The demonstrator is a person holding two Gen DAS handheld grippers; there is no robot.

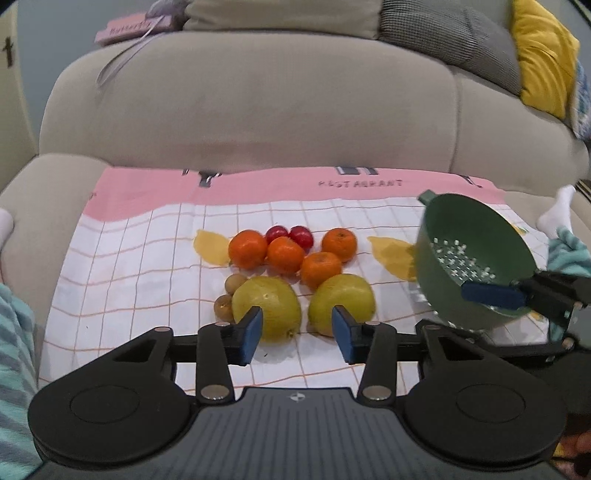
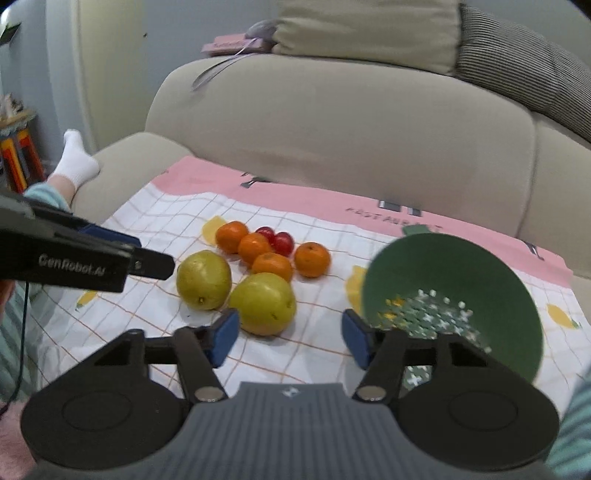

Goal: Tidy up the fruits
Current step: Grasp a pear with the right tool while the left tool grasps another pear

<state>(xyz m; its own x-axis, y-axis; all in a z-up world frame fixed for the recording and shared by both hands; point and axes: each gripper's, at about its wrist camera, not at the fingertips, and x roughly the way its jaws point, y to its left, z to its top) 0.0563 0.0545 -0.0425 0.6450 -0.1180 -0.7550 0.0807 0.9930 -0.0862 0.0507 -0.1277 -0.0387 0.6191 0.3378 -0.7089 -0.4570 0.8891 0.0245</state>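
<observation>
Two yellow-green pears, several oranges, two red plums and two small brown fruits lie on a checked cloth. My left gripper is open, just short of the pears. A green colander stands tilted on its side at the right; a right fingertip reaches into its rim. In the right wrist view my right gripper is open, its right finger against the colander, a pear ahead.
The cloth covers a beige sofa seat with the backrest behind. Cushions, one yellow, sit at the top right. A pink box rests on the backrest. A socked foot lies at the cloth's left.
</observation>
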